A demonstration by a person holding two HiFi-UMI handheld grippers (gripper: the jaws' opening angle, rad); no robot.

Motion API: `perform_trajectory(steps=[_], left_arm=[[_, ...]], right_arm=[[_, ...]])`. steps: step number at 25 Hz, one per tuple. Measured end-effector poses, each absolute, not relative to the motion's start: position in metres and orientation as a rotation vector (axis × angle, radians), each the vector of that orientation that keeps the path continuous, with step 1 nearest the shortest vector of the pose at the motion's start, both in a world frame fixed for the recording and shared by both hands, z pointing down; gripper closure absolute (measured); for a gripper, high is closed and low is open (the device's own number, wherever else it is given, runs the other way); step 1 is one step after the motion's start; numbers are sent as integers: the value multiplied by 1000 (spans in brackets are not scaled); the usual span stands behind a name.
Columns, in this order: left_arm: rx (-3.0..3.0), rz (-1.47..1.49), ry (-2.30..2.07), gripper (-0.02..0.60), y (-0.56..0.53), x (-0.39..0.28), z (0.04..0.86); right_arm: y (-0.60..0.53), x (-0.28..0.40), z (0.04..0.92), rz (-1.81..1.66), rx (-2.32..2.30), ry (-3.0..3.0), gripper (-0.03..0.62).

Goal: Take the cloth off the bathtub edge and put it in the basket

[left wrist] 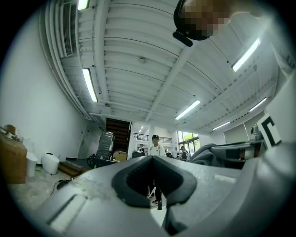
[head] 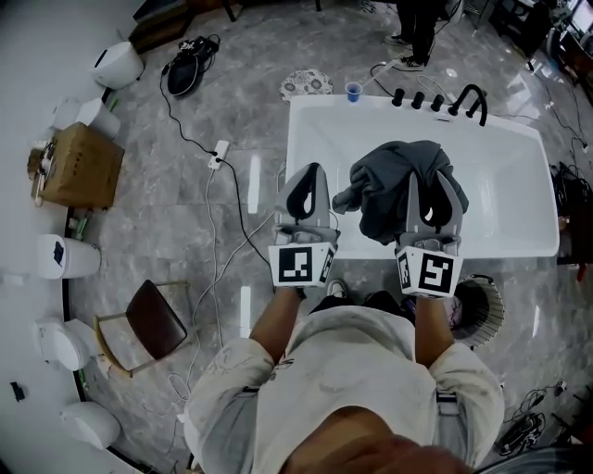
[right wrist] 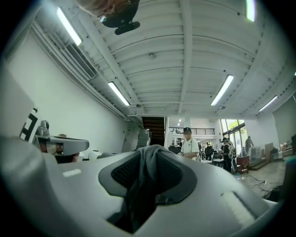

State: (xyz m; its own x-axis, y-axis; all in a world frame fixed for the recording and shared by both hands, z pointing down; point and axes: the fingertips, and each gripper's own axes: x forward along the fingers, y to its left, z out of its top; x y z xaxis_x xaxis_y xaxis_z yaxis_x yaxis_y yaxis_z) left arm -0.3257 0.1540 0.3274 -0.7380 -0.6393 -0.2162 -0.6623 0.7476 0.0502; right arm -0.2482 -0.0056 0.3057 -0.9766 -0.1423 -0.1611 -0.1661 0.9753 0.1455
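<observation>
The dark grey cloth (head: 394, 176) hangs bunched above the white bathtub (head: 519, 185), off its edge. My right gripper (head: 434, 187) is shut on it; in the right gripper view a fold of the cloth (right wrist: 143, 185) runs down between the dark pads (right wrist: 122, 173). My left gripper (head: 310, 178) is held beside it to the left, shut with nothing between its jaws, about a hand's width from the cloth. From the left gripper view the cloth (left wrist: 217, 152) shows at the right. The round basket (head: 482, 310) stands on the floor by the tub's near edge, partly behind my right arm.
A black faucet (head: 468, 100) and a blue cup (head: 353, 91) sit on the tub's far rim. To the left are a brown chair (head: 153, 324), a cardboard box (head: 83, 165), white cables (head: 218, 199) on the floor, and white toilets (head: 65, 256). A person (head: 417, 28) stands beyond the tub.
</observation>
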Motion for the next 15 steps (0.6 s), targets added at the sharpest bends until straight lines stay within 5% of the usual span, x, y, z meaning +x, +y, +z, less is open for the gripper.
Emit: perform_trajectory(steps=[15], left_arm=[[-1119, 183, 2741, 580, 116, -318, 333]], right_arm=[[-47, -218, 313, 213, -389, 2956, 497]])
